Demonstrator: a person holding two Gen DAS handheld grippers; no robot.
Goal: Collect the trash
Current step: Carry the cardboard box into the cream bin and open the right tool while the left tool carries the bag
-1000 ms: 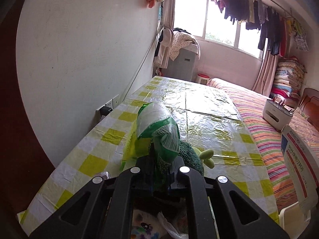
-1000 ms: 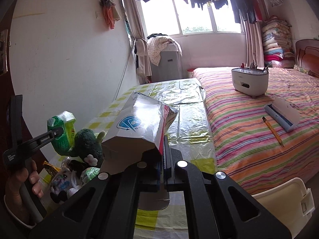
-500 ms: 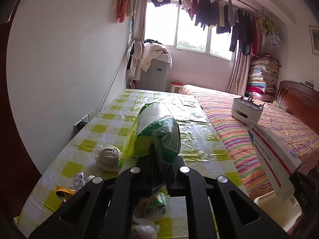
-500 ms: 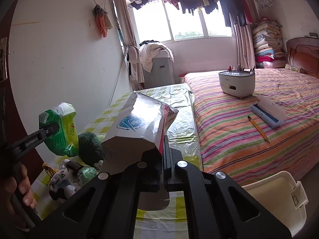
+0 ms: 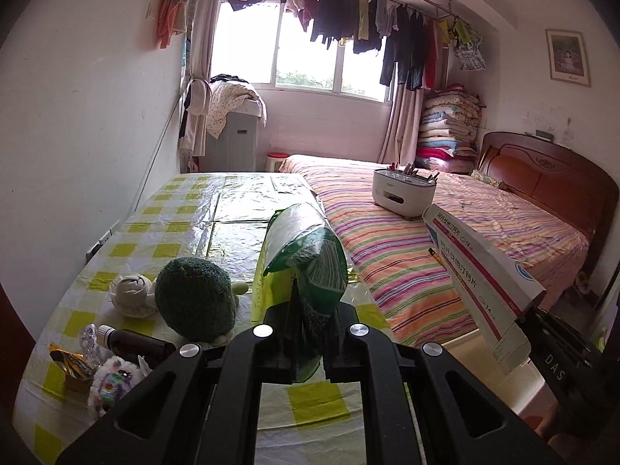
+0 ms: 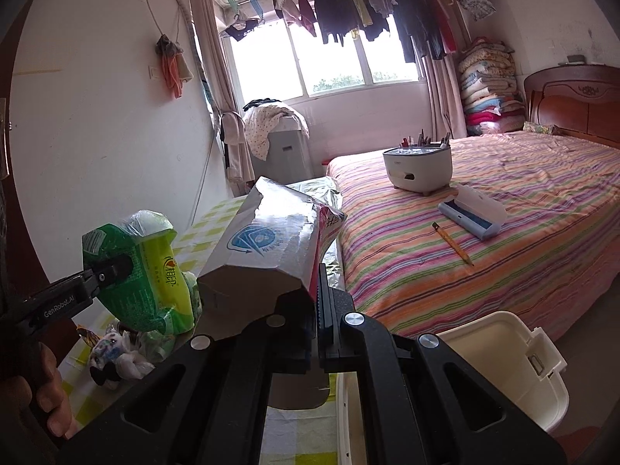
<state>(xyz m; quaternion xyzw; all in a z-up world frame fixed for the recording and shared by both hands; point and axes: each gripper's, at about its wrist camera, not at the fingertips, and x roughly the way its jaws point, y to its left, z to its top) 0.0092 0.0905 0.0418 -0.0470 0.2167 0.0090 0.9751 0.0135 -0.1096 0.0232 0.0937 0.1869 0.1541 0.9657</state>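
Left hand-held gripper (image 6: pixel 116 271), marked "GenRobot.AI", clamps green packet (image 6: pixel 147 271).

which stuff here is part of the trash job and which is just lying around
Job:
- green plastic packet, clamped in the left hand-held gripper
- cardboard medicine box, clamped in the right hand-held gripper
- white bin below it

Lying about:
- green plush toy
- pencil on the bed
- white organizer
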